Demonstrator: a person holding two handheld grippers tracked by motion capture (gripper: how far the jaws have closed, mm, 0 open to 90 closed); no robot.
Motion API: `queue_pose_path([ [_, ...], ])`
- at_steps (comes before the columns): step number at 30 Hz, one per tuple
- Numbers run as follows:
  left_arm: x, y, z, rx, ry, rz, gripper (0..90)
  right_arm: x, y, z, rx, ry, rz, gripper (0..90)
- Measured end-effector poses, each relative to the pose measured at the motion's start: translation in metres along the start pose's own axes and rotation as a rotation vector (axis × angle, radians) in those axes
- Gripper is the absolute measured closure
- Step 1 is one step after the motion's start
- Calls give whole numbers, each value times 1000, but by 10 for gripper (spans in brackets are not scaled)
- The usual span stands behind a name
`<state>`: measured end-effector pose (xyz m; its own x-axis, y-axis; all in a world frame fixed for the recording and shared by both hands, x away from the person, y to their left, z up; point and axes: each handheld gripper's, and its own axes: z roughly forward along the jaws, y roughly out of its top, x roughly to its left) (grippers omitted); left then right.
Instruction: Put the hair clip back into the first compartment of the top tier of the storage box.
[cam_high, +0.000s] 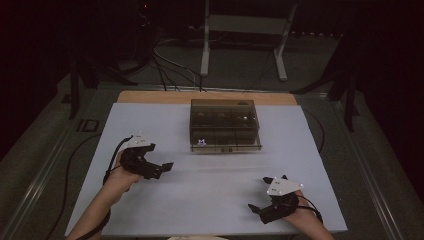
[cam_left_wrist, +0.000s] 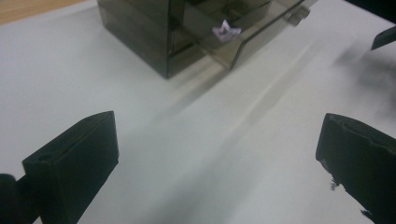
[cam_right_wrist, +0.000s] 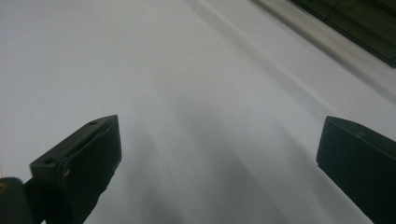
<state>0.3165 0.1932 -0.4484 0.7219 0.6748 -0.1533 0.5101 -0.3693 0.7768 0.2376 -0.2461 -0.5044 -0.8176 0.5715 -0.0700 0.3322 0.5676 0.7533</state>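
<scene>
A smoky see-through drawer box (cam_high: 224, 125) stands at the back middle of the pale table sheet (cam_high: 210, 195). A small white-and-purple folded paper piece (cam_high: 201, 143) lies in its lower left drawer, which juts out a little at the front. My left gripper (cam_high: 162, 170) hovers left of the box, pointing right, open and empty. In the left gripper view the box (cam_left_wrist: 154, 42) and the paper piece (cam_left_wrist: 226, 31) lie ahead of my left gripper (cam_left_wrist: 219, 154). My right gripper (cam_high: 260, 194) rests near the front right, open and empty; its own view shows the wide-apart right gripper (cam_right_wrist: 219, 154) and a corner of the box (cam_right_wrist: 355, 23).
The wooden table edge (cam_high: 150, 96) shows behind the sheet. A white stand (cam_high: 205, 50) and cables (cam_high: 170, 65) lie on the dark floor beyond. A jaw tip of the right gripper (cam_left_wrist: 385, 37) pokes into the left gripper view's upper right.
</scene>
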Motion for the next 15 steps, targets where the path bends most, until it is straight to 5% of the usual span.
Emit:
queue_pose_path([
  [15,2,-40,-2,-4,1,-8,1,0,0,1,1,0,-2,7],
])
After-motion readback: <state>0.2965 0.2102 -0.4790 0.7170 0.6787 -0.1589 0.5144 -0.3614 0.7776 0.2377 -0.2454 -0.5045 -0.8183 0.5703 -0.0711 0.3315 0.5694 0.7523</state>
